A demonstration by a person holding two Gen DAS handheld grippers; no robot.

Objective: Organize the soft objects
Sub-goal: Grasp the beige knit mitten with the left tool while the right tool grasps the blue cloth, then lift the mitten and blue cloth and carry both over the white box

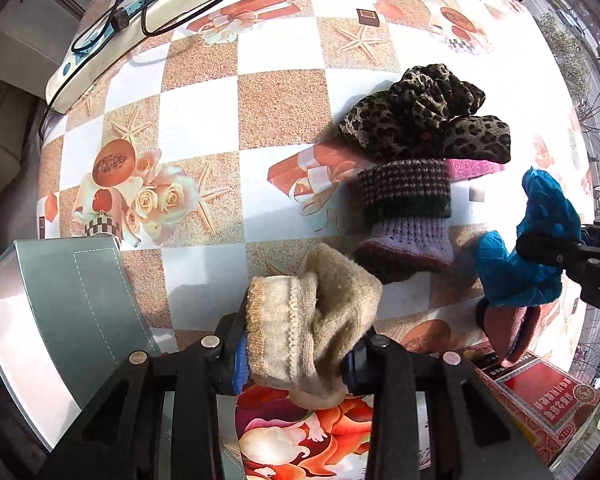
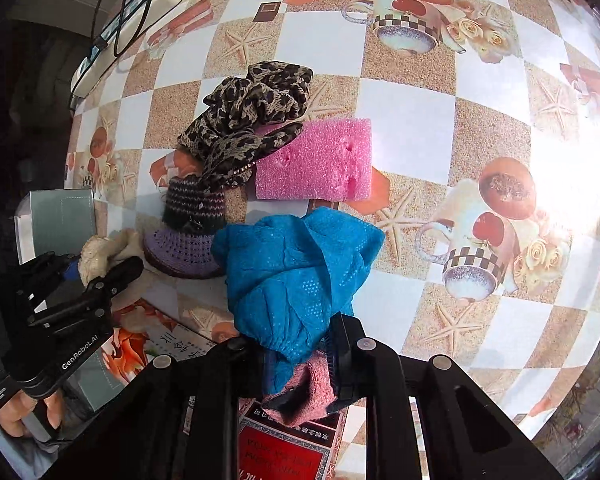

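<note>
**Two claws, two soft loads**

Left claw (image 1: 296, 344) pinches a fuzzy beige sock (image 1: 316, 320) at 6 o'clock. Right claw (image 2: 300, 364) grips crinkled blue cloth (image 2: 296, 268) with a pink knit piece (image 2: 304, 396). At 12 o'clock on the checkered worktop (image 2: 412, 136) lie a leopard scarf (image 2: 252, 112), porous pink sponge (image 2: 320, 164) and ribbed knit hat (image 2: 192, 216).

- Beige sock (image 1: 316, 320): fuzzy knitted cloth with a ribbed cuff.
- Blue cover (image 2: 296, 272): thin, dimpled, slightly shiny non-woven fabric.
- Pink sponge (image 2: 320, 160): rough, porous foam, at 12 o'clock from the blue cover.
- Leopard-print scarf (image 1: 428, 112): soft, matt, crumpled cloth.
- Striped knitted piece (image 1: 406, 216): chunky, open-stitch wool.
- Tablecloth (image 1: 284, 108): smooth, glossy printed plastic.
- Power strip (image 1: 140, 20): smooth white plastic.
- Red box (image 1: 540, 392): glossy printed card.
- Grey box (image 1: 72, 304): smooth matt card.
</note>
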